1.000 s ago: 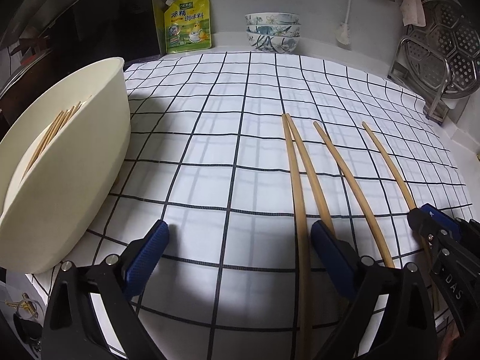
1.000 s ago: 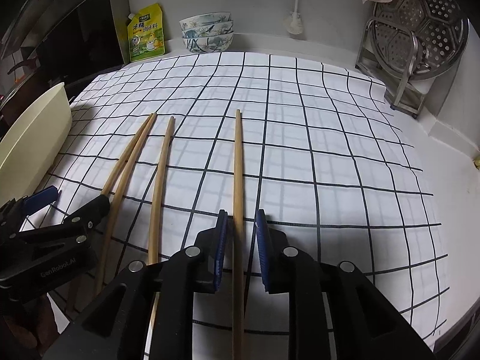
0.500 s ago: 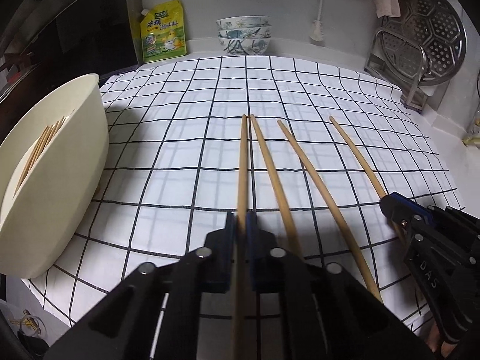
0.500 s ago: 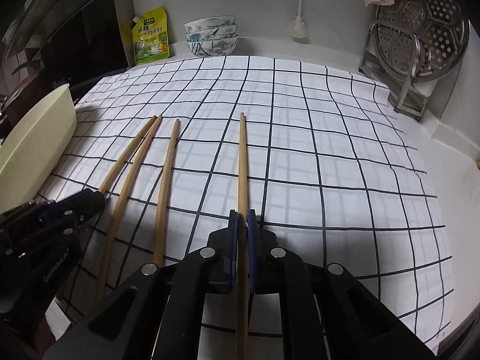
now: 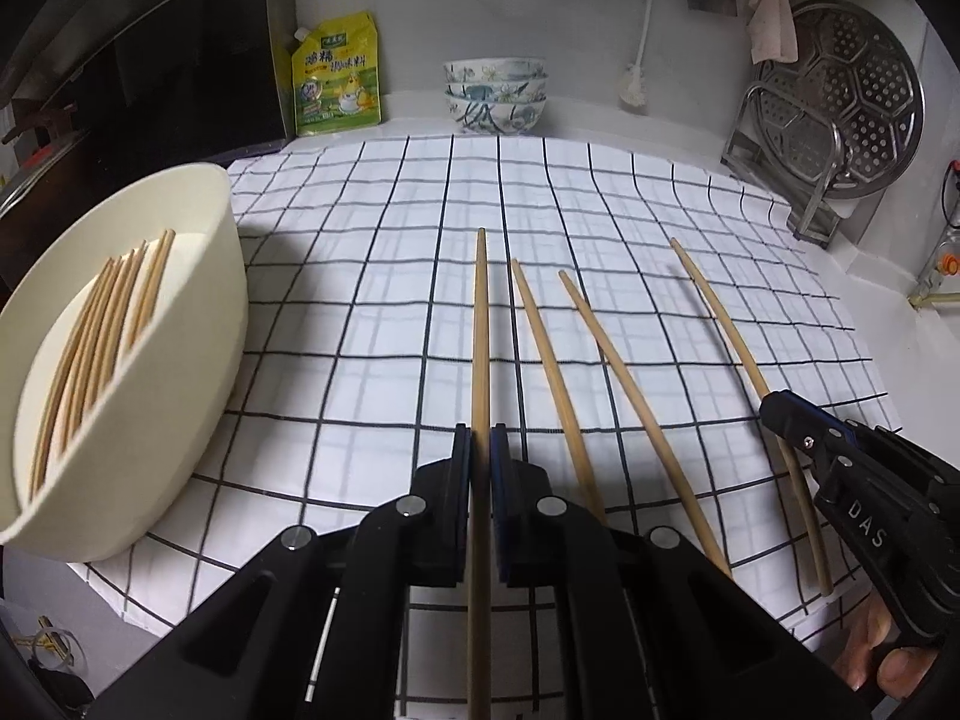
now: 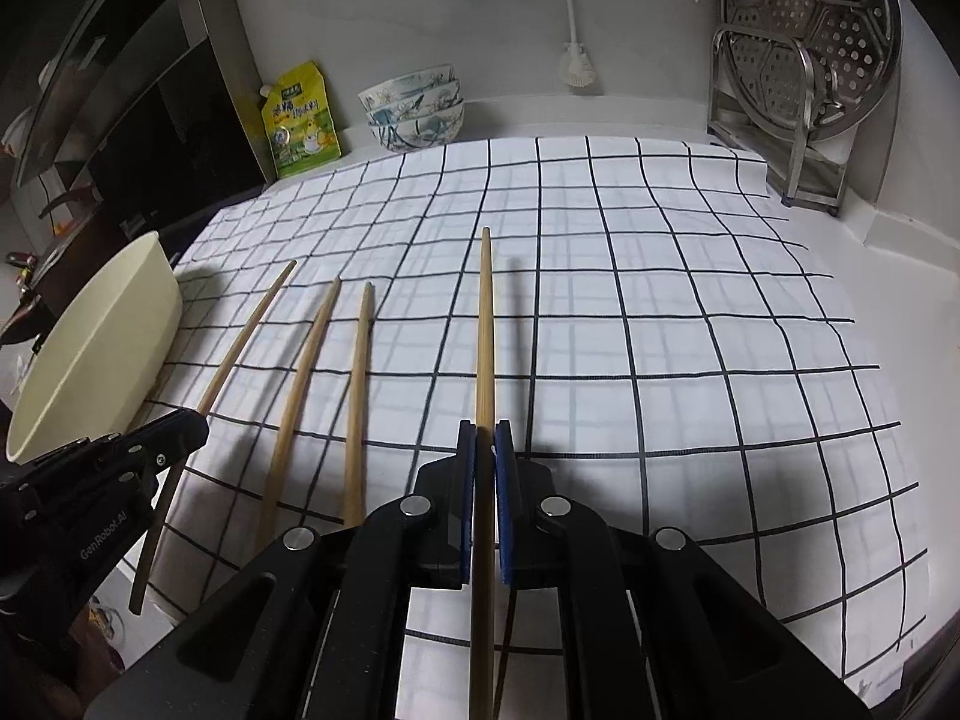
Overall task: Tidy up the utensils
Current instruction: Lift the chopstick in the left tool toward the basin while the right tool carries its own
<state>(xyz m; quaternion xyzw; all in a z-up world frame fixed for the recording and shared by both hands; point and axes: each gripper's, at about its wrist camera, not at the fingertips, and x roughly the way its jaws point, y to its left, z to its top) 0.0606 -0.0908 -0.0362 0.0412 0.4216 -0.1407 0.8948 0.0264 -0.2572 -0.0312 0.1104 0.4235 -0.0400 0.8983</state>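
Observation:
My left gripper [image 5: 480, 441] is shut on a bamboo chopstick [image 5: 480, 324], the leftmost of the row, whose tip hangs a little above the checked cloth [image 5: 360, 276]. My right gripper [image 6: 485, 438] is shut on the rightmost chopstick [image 6: 485, 330], also raised, with its shadow beside it. Two more chopsticks [image 5: 552, 372] [image 5: 630, 408] lie flat on the cloth between them. A cream bowl [image 5: 198, 324] on the left holds several chopsticks [image 5: 102, 330]. Each gripper shows in the other's view: right gripper [image 5: 777, 408], left gripper [image 6: 192, 423].
Along the back wall stand a stack of patterned bowls [image 5: 495, 93], a yellow pouch [image 5: 336, 75] and a steel rack with a perforated steamer plate [image 5: 840, 120]. Dark cabinets fill the far left. A person's fingers [image 5: 888, 660] show at the lower right.
The left gripper went from wide open to shut on the leftmost chopstick, the right one closed on the rightmost. Both chopsticks have lifted slightly off the cloth.

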